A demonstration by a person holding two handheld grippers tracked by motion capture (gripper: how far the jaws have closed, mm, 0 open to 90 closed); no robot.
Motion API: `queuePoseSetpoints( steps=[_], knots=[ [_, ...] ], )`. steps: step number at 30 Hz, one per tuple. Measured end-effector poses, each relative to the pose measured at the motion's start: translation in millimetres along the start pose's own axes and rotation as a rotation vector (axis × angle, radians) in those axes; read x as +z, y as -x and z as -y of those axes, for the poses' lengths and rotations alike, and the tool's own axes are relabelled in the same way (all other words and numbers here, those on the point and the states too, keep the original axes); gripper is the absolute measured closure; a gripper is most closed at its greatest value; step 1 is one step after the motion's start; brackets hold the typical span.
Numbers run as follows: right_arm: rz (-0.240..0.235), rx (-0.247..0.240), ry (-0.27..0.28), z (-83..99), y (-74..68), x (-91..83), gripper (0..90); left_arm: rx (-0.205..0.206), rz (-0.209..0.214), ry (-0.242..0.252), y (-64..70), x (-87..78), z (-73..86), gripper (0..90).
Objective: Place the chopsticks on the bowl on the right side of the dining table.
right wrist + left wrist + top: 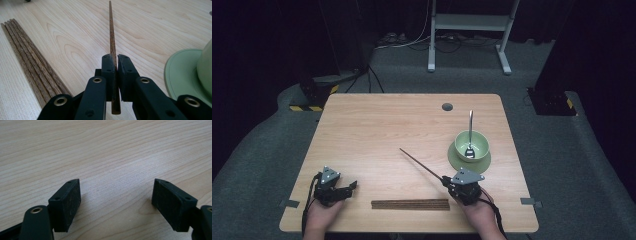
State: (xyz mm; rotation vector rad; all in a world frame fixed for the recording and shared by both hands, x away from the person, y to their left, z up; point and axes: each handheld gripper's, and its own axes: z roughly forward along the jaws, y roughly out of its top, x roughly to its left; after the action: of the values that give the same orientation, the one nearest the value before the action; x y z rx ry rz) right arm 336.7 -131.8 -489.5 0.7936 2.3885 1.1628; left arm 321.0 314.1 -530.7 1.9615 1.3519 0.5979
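Note:
My right gripper [446,181] [114,58] is shut on a single dark wooden chopstick [420,164] [111,32], which points up and to the left across the table. Several more chopsticks [410,204] [27,62] lie side by side near the front edge, just left of that gripper. A green bowl [472,144] with a metal spoon [470,135] in it stands on a green saucer [456,159] [182,72] right of the held chopstick. My left gripper [353,185] [116,195] rests at the front left, open, with bare wood between its pads.
The wooden table [377,130] has a round cable hole [447,106] near its far edge. A white metal frame [469,30] stands on the grey carpet beyond the table.

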Motion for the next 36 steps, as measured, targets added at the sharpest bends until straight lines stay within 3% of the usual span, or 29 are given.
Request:
queuePoseSetpoints(
  steps=[7,16,36],
  knots=[
    [0.023,-0.026,0.013,-4.9,-2.3,-5.9,84.3,0.017,0.016,0.001,0.4,-0.2,0.1,22.8],
    [0.038,0.007,0.038,-6.1,4.9,-13.1,84.4,0.031,0.014,0.007,1.9,-0.8,0.4,25.8],
    [0.075,0.062,0.072,-2.6,27.9,-26.2,84.4,0.020,0.018,0.005,1.5,-0.5,0.3,26.6]
  ],
)
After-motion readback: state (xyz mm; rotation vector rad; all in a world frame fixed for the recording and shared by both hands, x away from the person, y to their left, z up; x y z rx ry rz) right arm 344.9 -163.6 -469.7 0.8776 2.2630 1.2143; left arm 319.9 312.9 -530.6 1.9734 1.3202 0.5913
